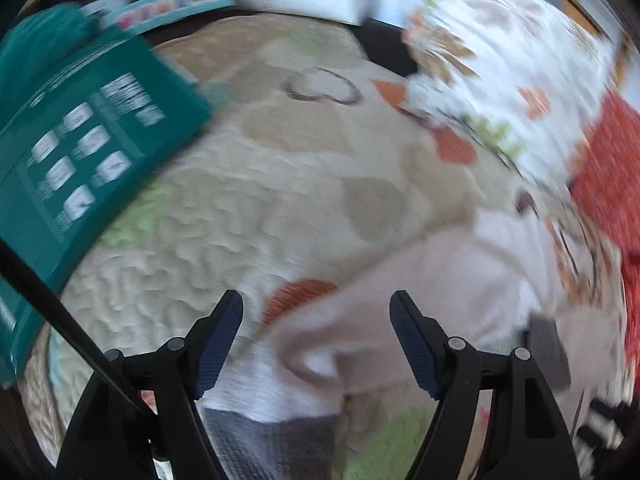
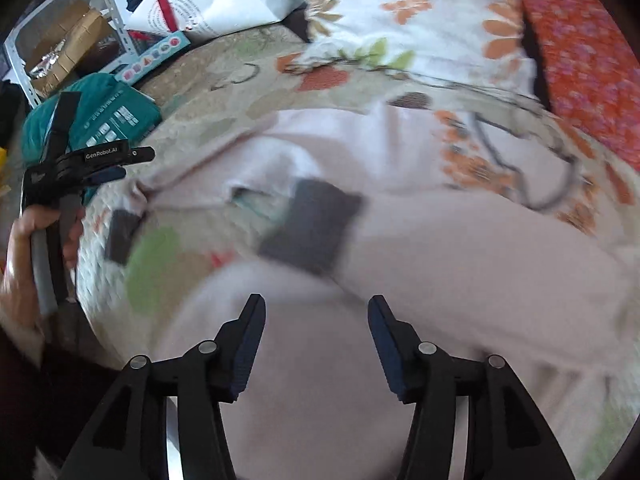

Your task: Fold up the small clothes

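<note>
Lying spread across the patterned quilt (image 2: 192, 128), the pale pink garment (image 2: 460, 248) serves as the reference item; grey cuffs (image 2: 312, 228) mark its sleeve ends. Left gripper (image 1: 316, 340): fingers released, nothing clamped, positioned over the garment's edge nearest the teal package (image 1: 92, 152), with one grey cuff below it. Right gripper (image 2: 316, 344): fingers released, holding nothing, positioned above the garment's broad middle. A hand (image 2: 24, 256) grasps the left gripper's handle at the garment's left. A white floral pillow (image 2: 400, 12) lies beyond the garment. Both views show motion blur.
</note>
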`<state>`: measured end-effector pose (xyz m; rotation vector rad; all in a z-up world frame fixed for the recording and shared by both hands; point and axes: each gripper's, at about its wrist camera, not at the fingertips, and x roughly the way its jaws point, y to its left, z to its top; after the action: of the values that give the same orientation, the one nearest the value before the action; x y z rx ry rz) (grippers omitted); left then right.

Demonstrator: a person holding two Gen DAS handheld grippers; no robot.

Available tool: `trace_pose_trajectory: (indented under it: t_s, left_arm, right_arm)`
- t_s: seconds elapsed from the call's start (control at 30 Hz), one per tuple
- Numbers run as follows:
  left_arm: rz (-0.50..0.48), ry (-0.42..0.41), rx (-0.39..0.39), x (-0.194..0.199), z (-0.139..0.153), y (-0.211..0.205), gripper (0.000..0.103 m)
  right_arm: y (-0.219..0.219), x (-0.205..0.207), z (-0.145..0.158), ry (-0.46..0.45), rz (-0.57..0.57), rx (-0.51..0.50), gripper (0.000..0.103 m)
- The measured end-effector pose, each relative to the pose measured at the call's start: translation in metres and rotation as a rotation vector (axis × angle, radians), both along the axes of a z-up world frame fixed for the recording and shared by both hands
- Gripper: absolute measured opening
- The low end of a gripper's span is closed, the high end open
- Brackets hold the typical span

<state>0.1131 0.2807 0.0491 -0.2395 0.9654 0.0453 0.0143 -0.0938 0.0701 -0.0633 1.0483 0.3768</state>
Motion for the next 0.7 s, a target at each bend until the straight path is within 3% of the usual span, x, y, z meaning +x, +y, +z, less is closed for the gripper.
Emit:
trace_pose_trajectory:
  t_s: [0.1,0.13,0.17,0.2,0.23,0.3,0.4,0.47,0.6,0.67,0.7]
  left_arm:
    - [-0.085,0.021,0.091,0.003,-0.005,-0.023,0.074]
    - [-0.096,0.063,0.139,0.007,-0.012,-0.028,0.059]
    - [-0.099,0.109,0.193,0.013,-0.020,-0.032,0.029]
    - [-0.080,0.139,0.248,0.018,-0.025,-0.031,0.024]
    - [-0.023,0.134,0.277,0.023,-0.024,-0.021,0.023]
    - [0.121,0.128,0.215,0.027,-0.018,0.009,0.026]
    - [0.402,0.105,0.200,0.016,-0.005,0.067,0.031]
    - [0.525,0.113,0.106,-0.003,0.000,0.104,0.032]
    - [0.596,0.049,-0.115,-0.054,0.019,0.136,0.045]
    - [0.583,-0.006,-0.161,-0.075,0.032,0.132,0.060]
    - [0.575,-0.040,-0.163,-0.084,0.039,0.127,0.063]
  right_arm:
    - [-0.033,-0.019,-0.005,0.000,-0.048,-0.052,0.058]
    - [-0.044,-0.025,-0.009,0.008,-0.067,-0.054,0.058]
    - [-0.055,-0.030,-0.012,0.022,-0.090,-0.049,0.058]
    - [-0.063,-0.033,-0.015,0.031,-0.110,-0.044,0.058]
    - [-0.070,-0.034,-0.017,0.036,-0.128,-0.043,0.058]
    - [-0.080,-0.038,-0.017,0.034,-0.157,-0.040,0.058]
    - [-0.077,-0.036,-0.010,0.017,-0.163,-0.025,0.058]
    - [-0.062,-0.029,-0.003,-0.003,-0.129,-0.018,0.058]
    - [0.002,-0.011,0.004,-0.020,-0.003,0.025,0.058]
    - [0.049,-0.002,0.006,-0.025,0.095,0.065,0.058]
    - [0.073,0.001,0.006,-0.026,0.143,0.085,0.058]
